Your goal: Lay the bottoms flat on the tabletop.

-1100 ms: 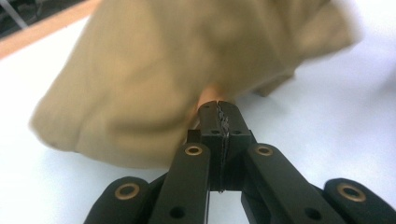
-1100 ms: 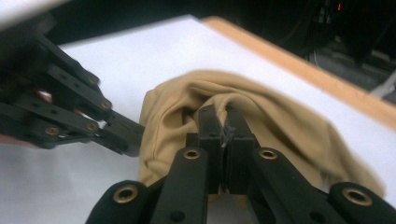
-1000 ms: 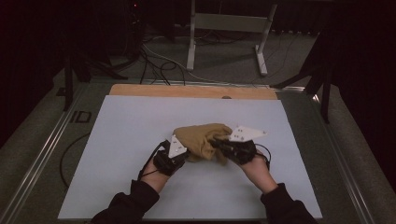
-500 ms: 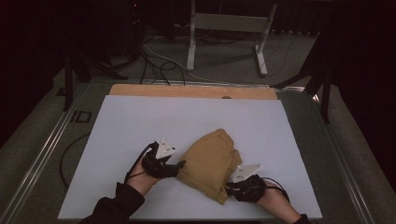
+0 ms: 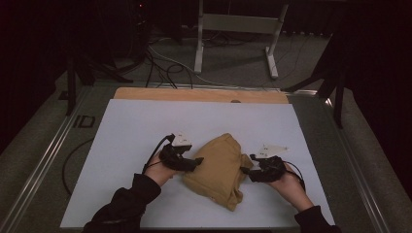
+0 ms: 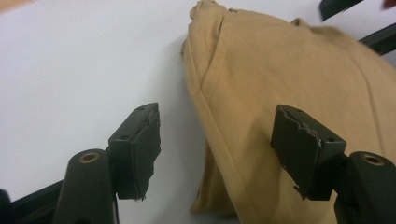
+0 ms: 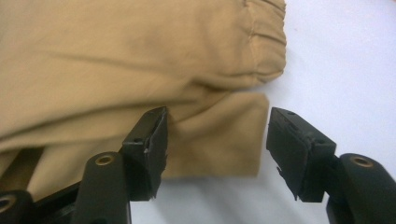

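A tan folded cloth (image 5: 218, 167) lies flat on the white sheet (image 5: 136, 126), running from the middle toward the near edge. My left gripper (image 5: 195, 161) rests at the cloth's left side. In the left gripper view, the cloth's seamed edge (image 6: 261, 74) lies between the parted pads (image 6: 140, 149) without being pinched. My right gripper (image 5: 246, 171) sits at the cloth's right side. A folded corner of the cloth (image 7: 116, 56) lies loose between its pads (image 7: 292, 149). Both sets of jaws have just been opening.
A wooden strip (image 5: 194, 94) borders the far edge of the white sheet. Metal rails (image 5: 43, 160) run along the table's sides. Behind the table stand a metal frame's legs (image 5: 199, 43) and loose cables (image 5: 165, 63) on the floor. The surroundings are dark.
The cloth, held bunched between both shut grippers, was drawn out toward the near edge and laid down. Both grippers let go and now stand open at its sides.
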`<act>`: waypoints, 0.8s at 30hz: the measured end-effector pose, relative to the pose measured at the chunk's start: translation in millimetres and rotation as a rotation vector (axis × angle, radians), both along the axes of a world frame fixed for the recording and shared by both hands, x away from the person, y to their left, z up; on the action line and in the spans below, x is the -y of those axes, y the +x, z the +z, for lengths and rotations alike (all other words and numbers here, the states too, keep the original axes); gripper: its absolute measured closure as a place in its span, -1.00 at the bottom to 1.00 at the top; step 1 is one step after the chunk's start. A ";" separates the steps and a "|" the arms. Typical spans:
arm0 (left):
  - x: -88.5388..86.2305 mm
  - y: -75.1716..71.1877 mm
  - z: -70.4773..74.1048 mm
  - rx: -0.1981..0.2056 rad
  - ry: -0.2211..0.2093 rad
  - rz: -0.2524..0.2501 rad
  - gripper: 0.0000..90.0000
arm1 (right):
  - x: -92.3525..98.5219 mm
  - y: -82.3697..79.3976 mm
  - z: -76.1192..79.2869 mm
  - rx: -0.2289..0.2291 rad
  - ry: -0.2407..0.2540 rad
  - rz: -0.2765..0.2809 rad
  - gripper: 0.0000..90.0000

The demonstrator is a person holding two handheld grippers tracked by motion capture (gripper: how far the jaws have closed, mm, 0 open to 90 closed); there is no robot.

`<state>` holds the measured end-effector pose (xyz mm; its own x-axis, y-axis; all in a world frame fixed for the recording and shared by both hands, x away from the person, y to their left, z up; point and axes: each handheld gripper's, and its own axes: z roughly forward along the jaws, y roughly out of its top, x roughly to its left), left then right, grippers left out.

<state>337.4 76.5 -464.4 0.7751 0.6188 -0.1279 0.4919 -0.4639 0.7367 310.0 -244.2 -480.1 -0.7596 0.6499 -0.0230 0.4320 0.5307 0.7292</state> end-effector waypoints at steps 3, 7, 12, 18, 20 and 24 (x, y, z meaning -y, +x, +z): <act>8.1 7.4 -3.8 -0.039 -0.018 -0.035 -0.10 | -0.8 15.3 -8.9 -0.056 0.037 -0.002 -0.22; 16.8 10.9 -8.2 -0.049 -0.010 -0.056 0.10 | -1.6 22.4 -15.3 -0.085 0.044 -0.005 -0.22; 18.6 6.0 -6.2 -0.003 0.010 -0.051 0.77 | -3.4 21.8 -21.6 -0.092 0.001 0.014 0.46; 3.5 -4.2 6.1 0.041 0.032 -0.028 0.94 | 3.3 10.8 -5.4 -0.025 -0.015 -0.005 0.95; -7.0 -6.8 9.1 0.051 0.037 -0.007 0.94 | 8.0 6.1 -2.7 -0.017 -0.033 -0.014 0.95; -35.7 -10.0 12.4 0.058 0.050 0.049 0.93 | 21.0 -3.3 -3.6 -0.019 -0.054 -0.036 0.95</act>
